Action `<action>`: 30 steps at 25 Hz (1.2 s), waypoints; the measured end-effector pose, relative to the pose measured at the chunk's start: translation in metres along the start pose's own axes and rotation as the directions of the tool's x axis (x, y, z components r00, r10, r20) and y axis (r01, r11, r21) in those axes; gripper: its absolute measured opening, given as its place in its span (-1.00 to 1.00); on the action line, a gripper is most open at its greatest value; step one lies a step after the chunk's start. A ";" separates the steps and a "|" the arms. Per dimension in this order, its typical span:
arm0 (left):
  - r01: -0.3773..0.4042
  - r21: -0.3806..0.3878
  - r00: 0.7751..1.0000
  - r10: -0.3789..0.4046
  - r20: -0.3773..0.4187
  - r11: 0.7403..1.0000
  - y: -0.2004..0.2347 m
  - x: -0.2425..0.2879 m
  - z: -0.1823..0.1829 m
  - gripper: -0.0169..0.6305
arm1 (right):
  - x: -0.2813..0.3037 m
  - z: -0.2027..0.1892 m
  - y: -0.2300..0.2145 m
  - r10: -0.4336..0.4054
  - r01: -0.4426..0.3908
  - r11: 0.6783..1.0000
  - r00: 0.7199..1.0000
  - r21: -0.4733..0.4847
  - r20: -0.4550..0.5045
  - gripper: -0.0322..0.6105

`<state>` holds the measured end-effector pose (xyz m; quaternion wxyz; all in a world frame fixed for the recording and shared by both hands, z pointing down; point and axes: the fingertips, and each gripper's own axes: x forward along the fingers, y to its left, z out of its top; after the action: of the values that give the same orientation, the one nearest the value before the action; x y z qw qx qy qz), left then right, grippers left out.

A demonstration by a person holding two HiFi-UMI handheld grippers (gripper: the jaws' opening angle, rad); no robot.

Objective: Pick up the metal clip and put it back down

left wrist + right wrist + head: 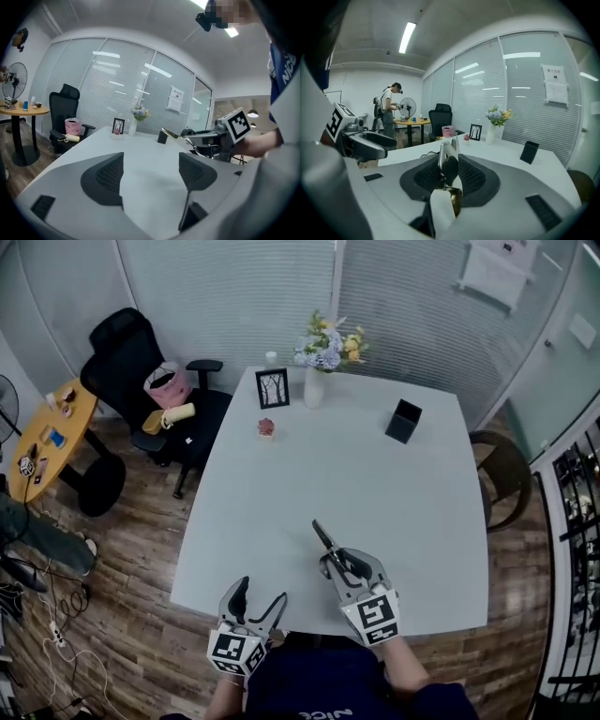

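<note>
My right gripper [337,566] is shut on the metal clip [324,540], a dark binder clip with shiny handles, held above the near part of the white table [375,484]. In the right gripper view the metal clip [447,164] sits squeezed between the two black pads [470,177], its handles sticking out forward and back. My left gripper [253,600] hangs at the table's near edge, open, nothing between its pads [107,177]. The left gripper view shows the right gripper [206,138] with the metal clip [169,133] off to the right.
At the table's far side stand a flower vase [315,381], a small picture frame [272,388], a pink item [266,427] and a black box [403,421]. A black office chair [141,381] and a round wooden table [52,437] stand left. A person [387,117] works in the background.
</note>
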<state>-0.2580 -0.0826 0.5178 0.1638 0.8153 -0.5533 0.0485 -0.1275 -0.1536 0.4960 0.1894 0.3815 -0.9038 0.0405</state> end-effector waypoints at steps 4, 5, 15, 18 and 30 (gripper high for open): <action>0.071 0.020 0.997 -0.071 0.006 0.997 -0.010 0.012 0.004 0.18 | -0.025 0.004 0.010 -0.055 0.055 0.998 0.998 0.005 0.013 -0.55; 0.085 0.024 0.996 -0.085 0.007 0.996 -0.012 0.014 0.004 0.18 | -0.029 0.003 0.012 -0.066 0.066 0.998 0.998 -0.001 0.009 -0.55; 0.221 0.067 0.975 -0.221 -0.007 0.973 -0.036 0.031 0.005 0.18 | -0.050 0.000 0.029 -0.154 0.154 0.987 0.988 0.039 0.015 -0.55; 0.248 0.071 0.969 -0.248 -0.010 0.966 -0.045 0.036 0.007 0.18 | -0.059 -0.003 0.020 -0.193 0.193 0.980 0.981 0.050 0.009 -0.55; 0.381 0.081 0.924 -0.378 -0.056 0.921 -0.126 0.081 0.001 0.17 | -0.136 -0.046 -0.065 -0.391 0.397 0.912 0.918 0.100 -0.072 -0.55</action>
<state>-0.1115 -0.1126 0.5112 0.1438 0.9125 -0.3788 0.0566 0.0198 -0.0979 0.4830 0.1944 0.5647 -0.7997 0.0621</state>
